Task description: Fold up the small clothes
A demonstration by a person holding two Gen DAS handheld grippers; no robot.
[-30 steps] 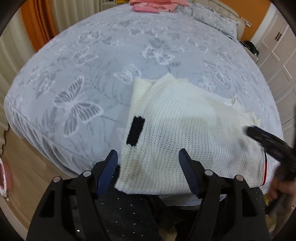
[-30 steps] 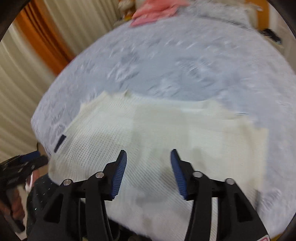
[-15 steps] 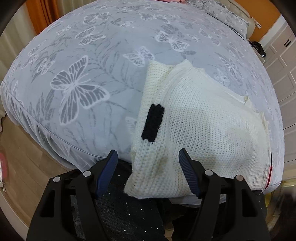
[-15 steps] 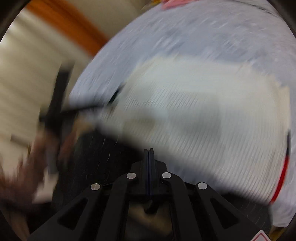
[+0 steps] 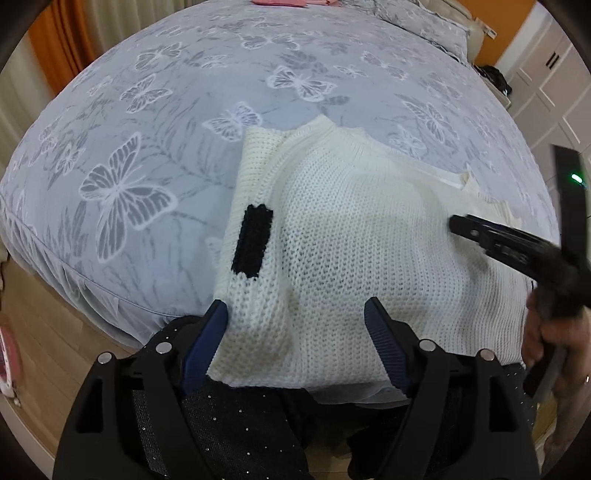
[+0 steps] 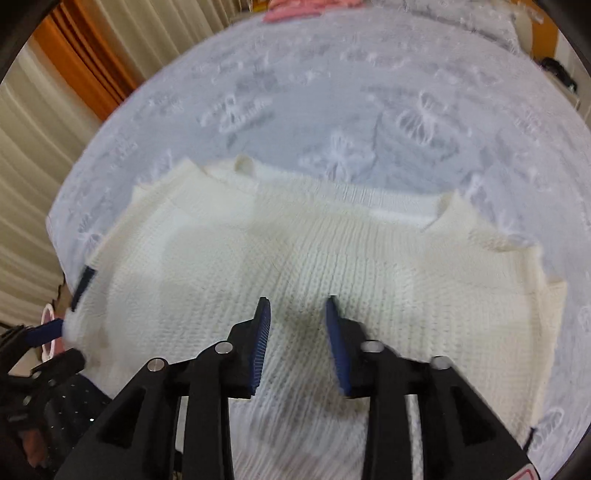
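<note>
A white knit sweater (image 5: 354,251) lies spread on the near edge of the bed (image 5: 155,122), its lower hem hanging slightly over the side toward the person. This placement likely gives a flat, soft surface for folding while keeping the garment within reach of both tools. The left gripper (image 5: 295,343) is spread wide with its blue pads either side of the near-left corner, where a folded-in sleeve bearing a black patch (image 5: 253,240) sits; it holds nothing, and seems lined up to take that edge. The right gripper (image 6: 297,343) hovers just above the middle of the sweater, jaws apart and empty.

The left wrist view is sharp and shows the black patch, the knit texture and the butterfly print of the bedcover, plus the right gripper coming in from the right side. The right wrist view, blurred, instead reveals the far neckline and the sweater's whole width, including its right edge. Pink clothes (image 5: 291,2) lie at the far end of the bed.
</note>
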